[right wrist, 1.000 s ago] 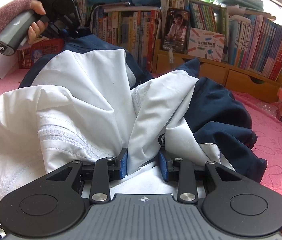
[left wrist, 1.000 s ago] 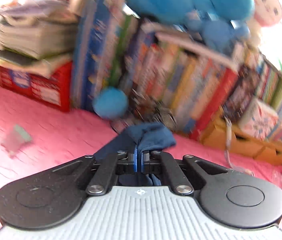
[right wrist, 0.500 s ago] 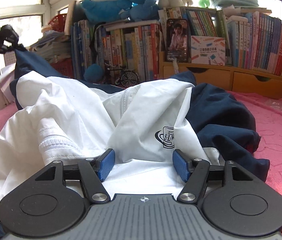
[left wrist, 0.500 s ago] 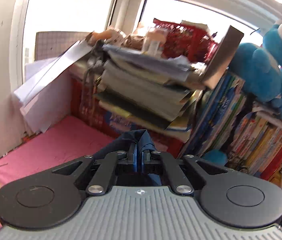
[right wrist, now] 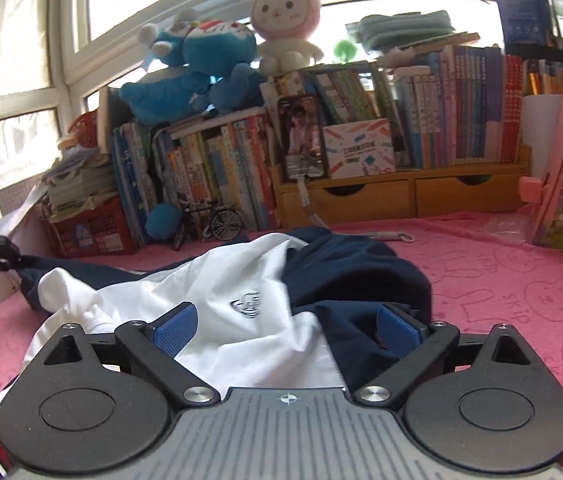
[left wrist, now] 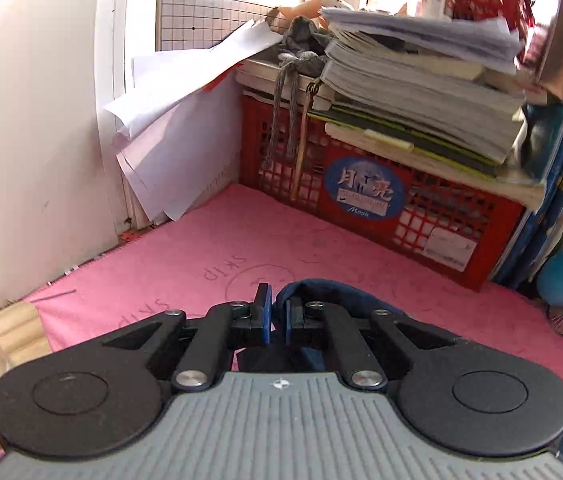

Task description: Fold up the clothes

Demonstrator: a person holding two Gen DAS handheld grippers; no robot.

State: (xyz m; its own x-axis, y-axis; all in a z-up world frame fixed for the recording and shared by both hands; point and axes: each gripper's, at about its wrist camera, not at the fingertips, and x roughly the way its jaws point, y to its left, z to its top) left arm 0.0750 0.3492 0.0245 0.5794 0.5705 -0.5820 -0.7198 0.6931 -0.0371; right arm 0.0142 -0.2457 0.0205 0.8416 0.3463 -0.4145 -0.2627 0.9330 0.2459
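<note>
The left gripper (left wrist: 277, 316) pinches a navy fold of the jacket (right wrist: 241, 312) between its nearly closed pads, low over the pink mat (left wrist: 209, 248), with a red crate (left wrist: 381, 196) ahead of it. The right gripper (right wrist: 287, 326) has just been opening and stands spread wide, nothing pressed between its pads. The jacket lies rumpled just beyond its fingers, apparently untouched.

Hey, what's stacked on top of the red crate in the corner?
On the red crate lies a pile of books and notebooks, with grey cords hanging down its front. The crate's contents are hidden.
</note>
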